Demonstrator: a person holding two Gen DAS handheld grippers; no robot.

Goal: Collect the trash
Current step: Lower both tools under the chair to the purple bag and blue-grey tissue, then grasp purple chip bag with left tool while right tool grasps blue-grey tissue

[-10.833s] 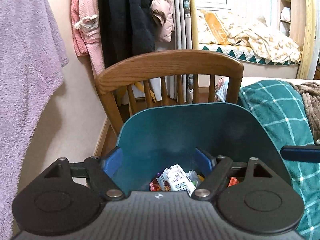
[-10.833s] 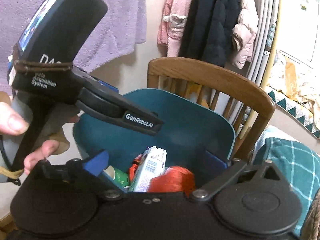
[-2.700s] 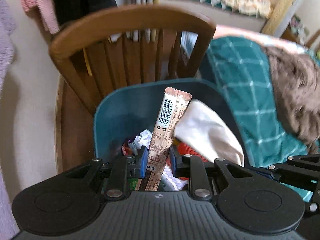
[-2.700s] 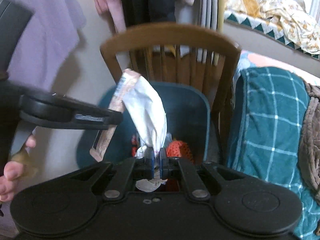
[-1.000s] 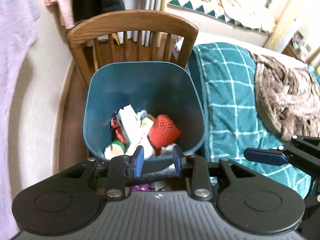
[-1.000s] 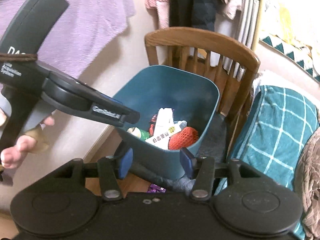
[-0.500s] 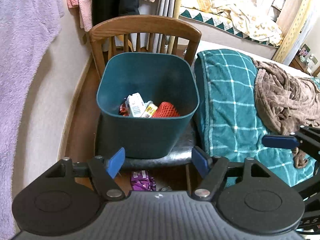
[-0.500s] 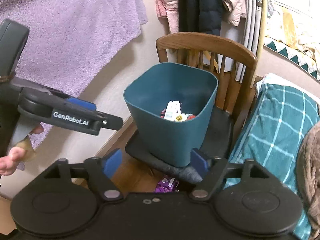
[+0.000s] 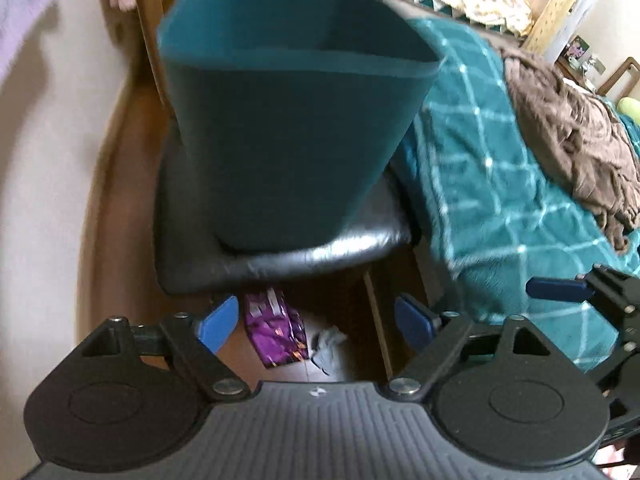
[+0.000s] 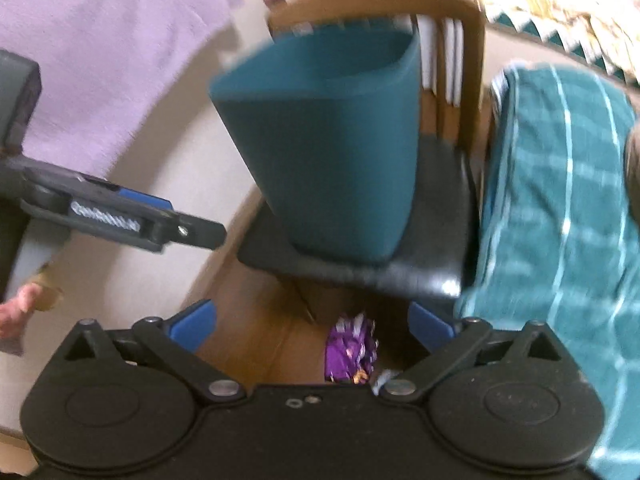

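Hanging low in front of a wooden chair, the left gripper [image 9: 316, 322] has its blue-padded jaws spread wide with nothing between them; they have just been opening. Ahead of it on the brown wood floor, framed between the fingers, lies a crinkled, shiny purple foil wrapper [image 9: 276, 330], with a small crumpled grey-white scrap [image 9: 326, 346] just to its right. Above and beyond both sits the smooth, tapered teal plastic bin [image 9: 288, 128], on the glossy black padded seat [image 9: 280, 260] of the chair. The right gripper [image 10: 312, 326] is likewise gaping and empty, its jaws also having just been opening; the same purple wrapper [image 10: 350, 354] lies close before it, nearer its right finger. A fuzzy teal checked blanket [image 9: 500, 184] lies to the right of both grippers.
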